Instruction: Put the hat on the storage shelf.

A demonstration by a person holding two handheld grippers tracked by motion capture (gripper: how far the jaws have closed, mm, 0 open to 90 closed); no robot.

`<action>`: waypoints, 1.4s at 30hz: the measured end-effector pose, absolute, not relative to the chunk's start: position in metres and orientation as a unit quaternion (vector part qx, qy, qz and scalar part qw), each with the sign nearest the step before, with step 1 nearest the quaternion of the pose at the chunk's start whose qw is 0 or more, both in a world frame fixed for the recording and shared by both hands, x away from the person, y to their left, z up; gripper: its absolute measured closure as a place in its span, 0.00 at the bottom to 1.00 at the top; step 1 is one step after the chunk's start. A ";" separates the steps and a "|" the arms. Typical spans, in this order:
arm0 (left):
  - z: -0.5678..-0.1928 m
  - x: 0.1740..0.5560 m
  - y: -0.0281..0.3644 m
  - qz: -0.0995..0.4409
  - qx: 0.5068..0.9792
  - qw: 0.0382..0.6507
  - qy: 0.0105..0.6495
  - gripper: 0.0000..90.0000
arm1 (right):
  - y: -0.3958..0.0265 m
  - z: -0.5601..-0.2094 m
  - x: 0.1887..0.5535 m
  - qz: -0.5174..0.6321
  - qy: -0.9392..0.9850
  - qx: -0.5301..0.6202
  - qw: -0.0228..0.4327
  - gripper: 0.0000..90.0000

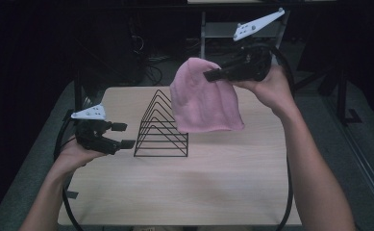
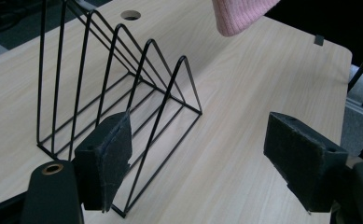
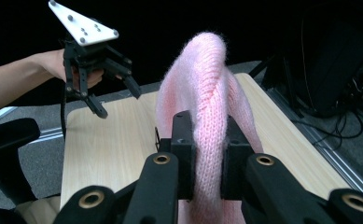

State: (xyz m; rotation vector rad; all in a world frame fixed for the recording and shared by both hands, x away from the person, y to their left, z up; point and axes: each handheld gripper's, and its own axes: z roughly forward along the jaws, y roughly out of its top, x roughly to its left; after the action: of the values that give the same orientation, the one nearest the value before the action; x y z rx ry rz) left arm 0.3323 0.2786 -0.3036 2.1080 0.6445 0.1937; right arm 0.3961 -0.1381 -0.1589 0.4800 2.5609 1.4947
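While the right gripper (image 3: 208, 161) pinches a fold of the pink hat (image 1: 205, 98) tight between its pads, the left gripper (image 1: 123, 135) waits with its jaws wide and nothing between them, low beside the rack (image 1: 163, 126).

From the right gripper outward: the hat hangs in the air above the far right part of the table (image 1: 213, 178), its crown up by the jaws and its open brim drooping toward the wood, just right of the rack and partly in front of it. It looks like a soft rib knit, light and limp. It will sag, swing and fold wherever it is unsupported, and it should not slip much, since fuzzy yarn grips the pads well. Nothing about it is fragile, though a wire tip could snag a loop. The present pinch near the crown is sound for carrying. To spread or drape it, a second hold at the brim edge would probably serve best, and the open left gripper is free to take it.

From the left gripper outward: the rack, a black wire stand of triangular dividers, rests on the table just beyond the pads (image 2: 105, 161). Its slots look empty, and the hat does not seem to touch it. A round cable hole (image 2: 130, 15) shows in the tabletop beyond.
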 end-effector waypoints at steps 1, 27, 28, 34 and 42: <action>-0.304 0.332 0.279 0.078 0.852 0.448 0.260 0.26 | -0.134 -0.156 0.397 0.498 0.851 0.155 0.069 0.88; -0.266 0.352 0.261 0.073 0.851 0.469 0.223 0.26 | -0.069 -0.142 0.406 0.503 0.857 0.102 0.045 0.88; -0.265 0.353 0.261 0.071 0.851 0.470 0.223 0.26 | -0.068 -0.141 0.406 0.503 0.857 0.102 0.044 0.88; -0.264 0.358 0.261 0.065 0.847 0.478 0.225 0.28 | -0.061 -0.141 0.406 0.505 0.857 0.093 0.042 0.88; -0.267 0.367 0.261 0.043 0.843 0.482 0.236 0.41 | -0.048 -0.142 0.409 0.511 0.855 0.082 0.038 0.88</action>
State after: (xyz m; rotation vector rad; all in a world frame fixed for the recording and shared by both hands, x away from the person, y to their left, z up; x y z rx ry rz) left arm 0.3668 0.2614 -0.2667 2.0537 0.5746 0.1045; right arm 0.4087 -0.0485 -0.1425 0.2515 2.6231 1.5663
